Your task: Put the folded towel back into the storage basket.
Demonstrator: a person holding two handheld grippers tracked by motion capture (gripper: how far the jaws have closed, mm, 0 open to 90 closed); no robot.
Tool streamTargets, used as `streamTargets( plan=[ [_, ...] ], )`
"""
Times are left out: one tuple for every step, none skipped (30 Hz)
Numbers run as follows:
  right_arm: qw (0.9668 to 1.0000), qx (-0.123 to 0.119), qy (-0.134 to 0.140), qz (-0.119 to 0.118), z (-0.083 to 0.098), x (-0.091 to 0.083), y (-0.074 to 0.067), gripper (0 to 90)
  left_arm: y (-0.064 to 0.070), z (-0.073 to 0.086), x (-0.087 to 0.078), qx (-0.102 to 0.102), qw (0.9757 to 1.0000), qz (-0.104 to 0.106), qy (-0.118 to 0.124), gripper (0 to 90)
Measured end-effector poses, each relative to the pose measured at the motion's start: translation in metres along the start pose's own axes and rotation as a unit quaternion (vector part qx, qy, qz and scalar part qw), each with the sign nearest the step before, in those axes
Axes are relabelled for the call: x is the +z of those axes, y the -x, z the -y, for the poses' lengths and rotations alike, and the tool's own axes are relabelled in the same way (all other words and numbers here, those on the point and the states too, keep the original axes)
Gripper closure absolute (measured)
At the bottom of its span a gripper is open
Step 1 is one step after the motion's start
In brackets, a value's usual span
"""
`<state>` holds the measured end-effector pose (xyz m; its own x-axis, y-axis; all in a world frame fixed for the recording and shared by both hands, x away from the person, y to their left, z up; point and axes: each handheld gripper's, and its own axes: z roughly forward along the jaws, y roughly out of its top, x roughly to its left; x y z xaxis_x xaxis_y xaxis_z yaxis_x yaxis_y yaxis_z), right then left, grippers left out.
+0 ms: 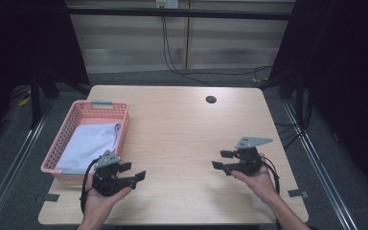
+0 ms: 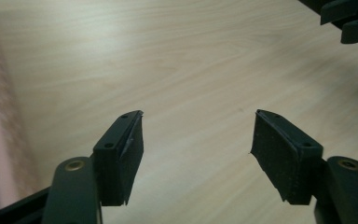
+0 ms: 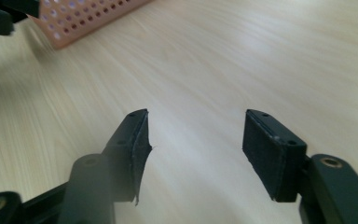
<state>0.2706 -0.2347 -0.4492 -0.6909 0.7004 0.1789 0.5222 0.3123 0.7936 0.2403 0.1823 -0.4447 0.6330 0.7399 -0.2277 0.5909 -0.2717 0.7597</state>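
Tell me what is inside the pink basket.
The pink basket holds a folded pale lavender cloth that covers most of its floor. Whatever may lie under the cloth is covered, and the left gripper blocks the basket's near corner.

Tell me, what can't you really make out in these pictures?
- Cloth in the pink basket, high view: what kind of cloth it is; too small, near end behind the left tool.
- Same basket, right gripper view: cut off by the top edge.
- Right tool, left gripper view: cut by the corner.
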Motion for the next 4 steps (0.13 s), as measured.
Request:
streamTargets(
  plan=[
    [1.0000, 0.006, 0.001, 0.002, 0.008, -0.005, 0.002, 40.4, 0.004, 0.006, 0.003, 0.005, 1.0000, -0.001, -0.005, 33.4],
    [0.9999, 0.015, 0.002, 0.006, 0.015, -0.010, 0.004, 40.1, 0.007, 0.011, 0.006, 0.011, 0.9998, 0.006, -0.016, 33.2],
    [0.9997, 0.021, 0.004, 0.014, 0.020, -0.014, 0.005, 39.0, 0.008, 0.015, 0.008, 0.017, 0.9995, 0.010, -0.024, 33.0],
    [0.9995, 0.027, 0.004, 0.015, 0.024, -0.017, 0.006, 38.5, 0.010, 0.018, 0.011, 0.018, 0.9996, 0.010, -0.022, 32.9]
  ],
)
